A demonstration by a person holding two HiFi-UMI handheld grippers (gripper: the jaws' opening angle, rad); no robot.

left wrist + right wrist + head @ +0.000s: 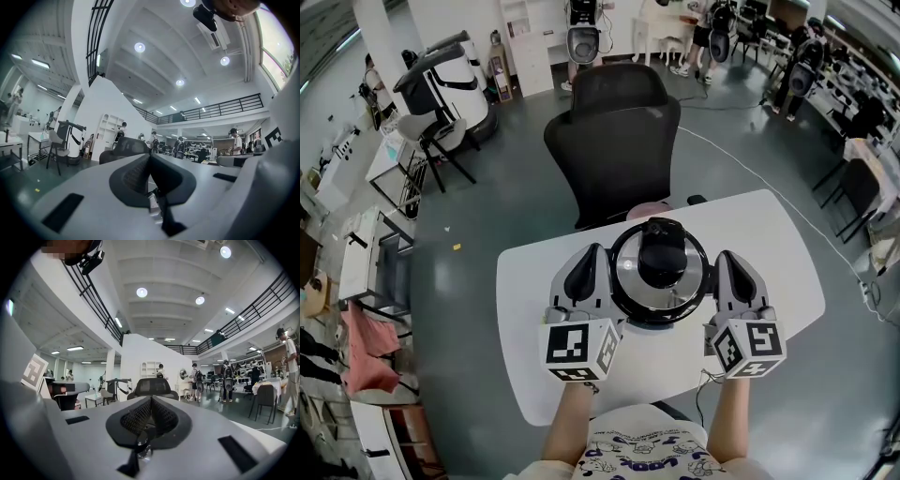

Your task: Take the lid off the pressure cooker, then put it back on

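The pressure cooker (pixel 659 298) stands on the white table (pixel 787 272) with its steel lid (pixel 628 281) on, and a black handle (pixel 661 253) sits on top. My left gripper (pixel 591 255) lies level just left of the cooker and is shut with nothing in it. My right gripper (pixel 727 259) lies just right of it, also shut and empty. Neither one touches the lid. In the left gripper view the left gripper (pixel 150 158) shows its black pads pressed together. The right gripper (pixel 151 400) looks the same in its own view.
A black office chair (pixel 614 141) stands at the table's far edge, close behind the cooker. A white machine (pixel 450 80) and a small chair are on the floor at the far left. Desks and people fill the far right of the room.
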